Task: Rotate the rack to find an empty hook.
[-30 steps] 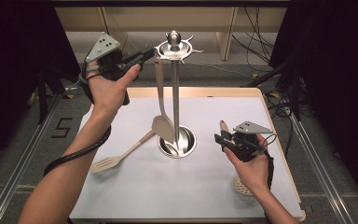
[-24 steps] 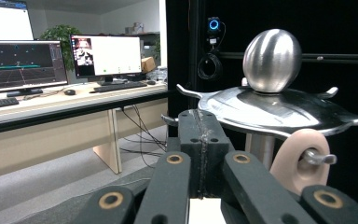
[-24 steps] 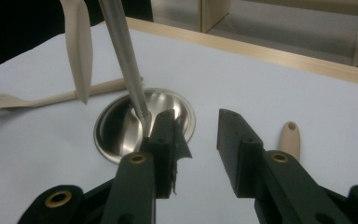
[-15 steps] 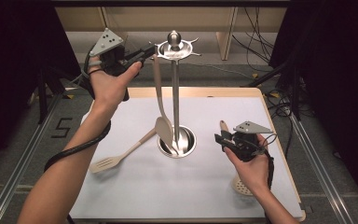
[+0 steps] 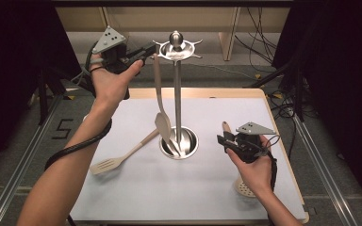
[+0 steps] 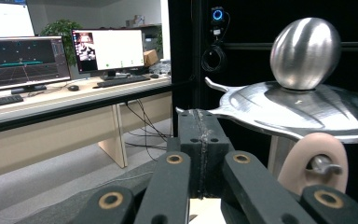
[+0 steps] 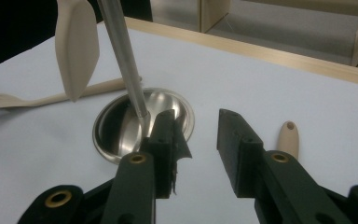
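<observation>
A steel utensil stand (image 5: 177, 94) rises from a round dish base (image 5: 191, 141) in the middle of the white table. A beige spoon (image 5: 161, 125) hangs from a hook under the stand's crown (image 6: 303, 112); its looped handle end (image 6: 312, 161) sits on the hook just right of my left gripper's jaws. My left gripper (image 5: 148, 48) is held up beside the crown, jaws pressed together (image 6: 199, 135) with nothing between them. My right gripper (image 5: 222, 140) hovers low to the right of the base, open and empty (image 7: 200, 126).
A beige slotted spatula (image 5: 122, 157) lies on the table (image 5: 169, 197) left of the base. A skimmer lies under my right hand, handle (image 5: 226, 127) toward the back and round head (image 5: 242, 187) near the front. Desks and monitors (image 6: 107, 51) stand beyond the table.
My left gripper has risen slightly beside the stand's crown. The spoon still hangs, and my right gripper has not moved.
</observation>
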Action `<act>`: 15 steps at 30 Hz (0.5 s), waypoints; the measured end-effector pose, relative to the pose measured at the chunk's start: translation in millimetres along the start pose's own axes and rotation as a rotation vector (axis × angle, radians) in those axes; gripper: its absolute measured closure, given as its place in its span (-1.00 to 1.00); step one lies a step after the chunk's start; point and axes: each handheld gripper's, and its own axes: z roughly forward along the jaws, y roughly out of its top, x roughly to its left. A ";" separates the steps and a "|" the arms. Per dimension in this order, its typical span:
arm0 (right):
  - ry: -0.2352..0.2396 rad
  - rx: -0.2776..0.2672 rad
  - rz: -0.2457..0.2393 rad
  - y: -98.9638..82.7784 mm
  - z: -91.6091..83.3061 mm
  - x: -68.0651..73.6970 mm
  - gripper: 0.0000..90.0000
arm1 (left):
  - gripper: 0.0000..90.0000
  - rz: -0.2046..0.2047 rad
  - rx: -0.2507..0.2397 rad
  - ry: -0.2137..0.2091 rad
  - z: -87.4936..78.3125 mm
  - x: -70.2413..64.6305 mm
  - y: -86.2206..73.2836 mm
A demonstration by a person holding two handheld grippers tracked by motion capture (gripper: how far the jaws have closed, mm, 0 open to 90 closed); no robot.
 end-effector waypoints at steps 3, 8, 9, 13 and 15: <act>0.005 -0.003 0.018 -0.3 -0.1 0.7 0.51 | 0.98 -0.001 -0.004 0.007 -0.5 -0.7 -0.9; -0.001 0.017 0.041 0.3 -3.1 0.5 0.51 | 0.92 -0.009 -0.001 0.014 -9.3 2.5 -7.7; -0.001 -0.001 -0.017 -0.4 -2.0 -4.3 0.50 | 0.88 -0.009 0.004 0.013 -12.0 3.3 -9.5; 0.001 0.009 0.035 -1.0 -3.1 -5.1 0.49 | 0.63 -0.014 0.029 0.013 -25.2 8.2 -17.2; -0.019 0.006 0.000 -1.1 -4.0 -9.6 0.48 | 0.46 -0.008 0.049 0.024 -32.0 10.4 -21.7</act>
